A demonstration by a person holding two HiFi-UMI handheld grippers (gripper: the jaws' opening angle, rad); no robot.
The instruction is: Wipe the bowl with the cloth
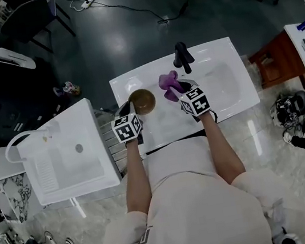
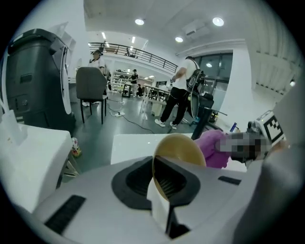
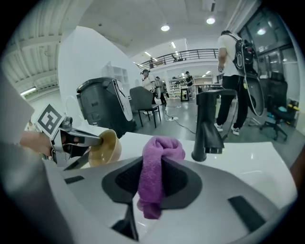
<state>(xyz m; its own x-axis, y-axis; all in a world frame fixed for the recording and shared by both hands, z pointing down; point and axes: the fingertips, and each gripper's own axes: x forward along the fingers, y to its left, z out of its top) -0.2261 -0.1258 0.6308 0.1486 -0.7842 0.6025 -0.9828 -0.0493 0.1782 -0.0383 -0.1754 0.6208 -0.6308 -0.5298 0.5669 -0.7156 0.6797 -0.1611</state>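
The left gripper (image 2: pixel 164 187) has its jaws pressed together on the rim of the small round tan bowl (image 2: pixel 183 147), one jaw to either side of the thin wall. This holds the bowl over the left part of the glossy white moulded sink counter (image 1: pixel 233 84). From above, the bowl's darker hollow shows, so the grip seems meant to steady it with the inside open to the other hand. The right gripper (image 3: pixel 152 187) pinches the purple terry cloth (image 3: pixel 157 164). The fabric bunches into a rounded roll ahead of the jaws and hangs in a loose tail below them, which leaves a soft pad out front to press with. The cloth sits just beside the bowl, on its right, with a narrow strip of white counter showing between them, so wiping looks not yet begun. The bowl is smooth and hard, with an even curved wall. It is probably plastic or lacquered wood, and it should slide easily under the nubby, yielding cloth. A matt black tap (image 1: pixel 182 55) with a blocky spout stands just behind the cloth.
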